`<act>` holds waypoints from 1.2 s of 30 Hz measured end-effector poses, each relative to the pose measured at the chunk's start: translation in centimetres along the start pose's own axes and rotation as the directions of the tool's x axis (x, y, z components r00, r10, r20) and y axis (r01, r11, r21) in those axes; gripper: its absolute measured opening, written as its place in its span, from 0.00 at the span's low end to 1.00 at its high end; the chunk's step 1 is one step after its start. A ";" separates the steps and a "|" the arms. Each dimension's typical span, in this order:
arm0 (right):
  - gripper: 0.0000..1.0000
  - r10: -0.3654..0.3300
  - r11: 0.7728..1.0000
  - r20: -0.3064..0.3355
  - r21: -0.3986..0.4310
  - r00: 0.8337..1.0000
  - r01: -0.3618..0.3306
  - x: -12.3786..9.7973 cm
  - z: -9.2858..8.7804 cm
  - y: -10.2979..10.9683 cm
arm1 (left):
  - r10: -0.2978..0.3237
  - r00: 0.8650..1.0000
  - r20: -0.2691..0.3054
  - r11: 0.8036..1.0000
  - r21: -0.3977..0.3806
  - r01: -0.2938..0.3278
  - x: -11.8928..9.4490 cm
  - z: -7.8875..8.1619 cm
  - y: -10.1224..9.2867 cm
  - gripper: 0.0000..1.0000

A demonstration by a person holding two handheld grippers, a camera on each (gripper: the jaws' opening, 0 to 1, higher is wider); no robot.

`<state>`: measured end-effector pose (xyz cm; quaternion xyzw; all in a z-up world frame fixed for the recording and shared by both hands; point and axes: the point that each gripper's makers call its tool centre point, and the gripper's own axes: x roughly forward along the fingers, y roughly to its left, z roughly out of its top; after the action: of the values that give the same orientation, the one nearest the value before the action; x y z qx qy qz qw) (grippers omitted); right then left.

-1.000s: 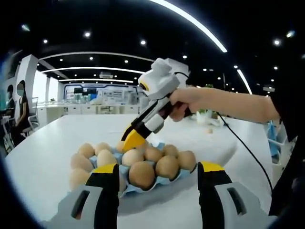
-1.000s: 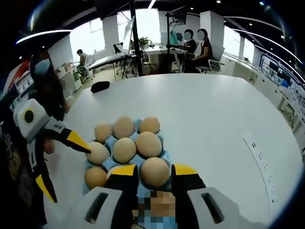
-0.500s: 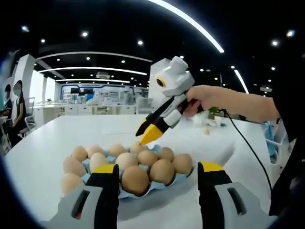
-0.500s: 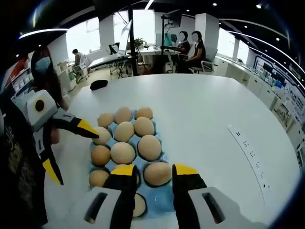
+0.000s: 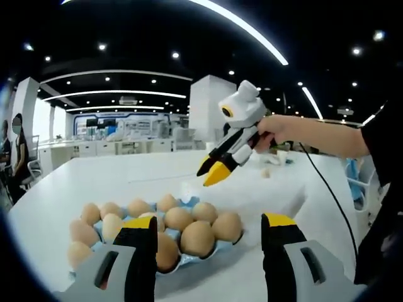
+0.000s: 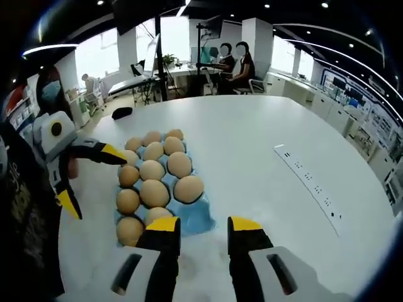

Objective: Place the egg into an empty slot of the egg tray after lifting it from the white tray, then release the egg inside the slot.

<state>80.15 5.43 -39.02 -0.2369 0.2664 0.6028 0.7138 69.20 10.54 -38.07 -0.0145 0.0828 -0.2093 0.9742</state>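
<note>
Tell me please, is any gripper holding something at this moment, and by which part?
Nothing is held. The right gripper is open above the white table, and the left gripper is open near the egg tray; the eggs sit in their slots.

My left claw (image 5: 209, 229) has two grey jaws with yellow tips and black insides; each has a dark slot; my right claw (image 6: 204, 233) looks the same; it has a white top and a thin black cable (image 5: 327, 189); my sleeve (image 5: 381, 135) is black.
</note>
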 end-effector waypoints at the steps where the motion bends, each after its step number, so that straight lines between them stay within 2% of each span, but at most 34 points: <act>1: 0.31 -0.001 1.000 0.001 0.005 1.000 0.001 -0.3 -0.3 -0.1 | -0.002 1.000 -0.003 1.000 0.001 0.002 0.1 0.0 -0.1 0.68; 12: 0.31 -0.030 0.999 -0.008 0.026 1.000 0.031 -2.4 -2.5 -1.7 | -0.020 1.000 -0.012 1.000 0.019 0.020 0.4 0.1 -1.5 0.68; 36: 0.31 -0.094 0.993 -0.030 0.068 0.995 0.096 -6.1 -7.4 -4.4 | -0.047 0.998 -0.035 0.998 0.047 0.049 1.3 0.0 -3.2 0.68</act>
<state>82.97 -4.63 -40.38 -0.2321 0.2851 0.5555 0.7458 69.06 7.14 -38.09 0.0103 0.0941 -0.2349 0.9674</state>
